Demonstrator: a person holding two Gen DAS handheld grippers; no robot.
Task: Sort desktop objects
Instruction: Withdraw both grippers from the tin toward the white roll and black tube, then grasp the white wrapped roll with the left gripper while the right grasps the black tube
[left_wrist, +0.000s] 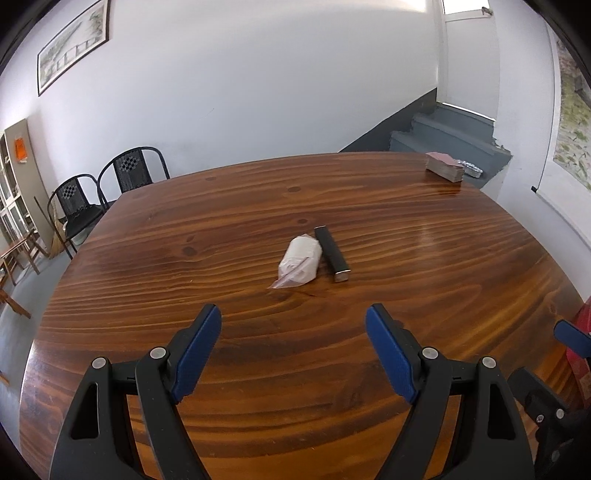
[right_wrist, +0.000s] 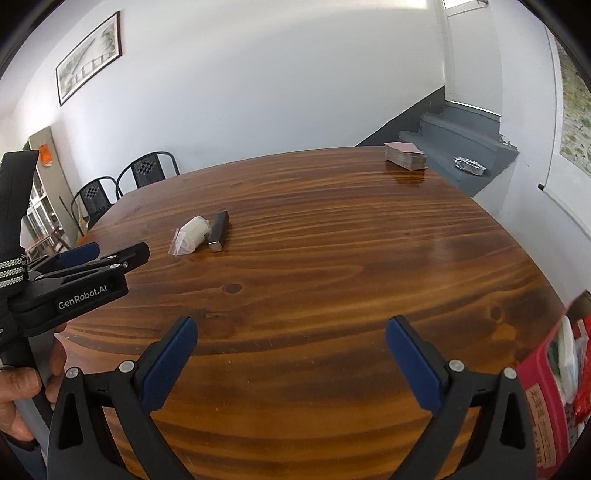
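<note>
Mid-tabletop (left_wrist: 258, 369), a soft, light bagged roll (left_wrist: 300, 261) touches a stiff, slick black bar (left_wrist: 331, 253). Both grippers, left (left_wrist: 293, 350) and right (right_wrist: 291, 360), hover with jaws apart. Best pinch each across its middle.

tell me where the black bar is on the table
The black bar lies mid-table, ahead of the left gripper, right beside the white bagged roll on its right.
</note>
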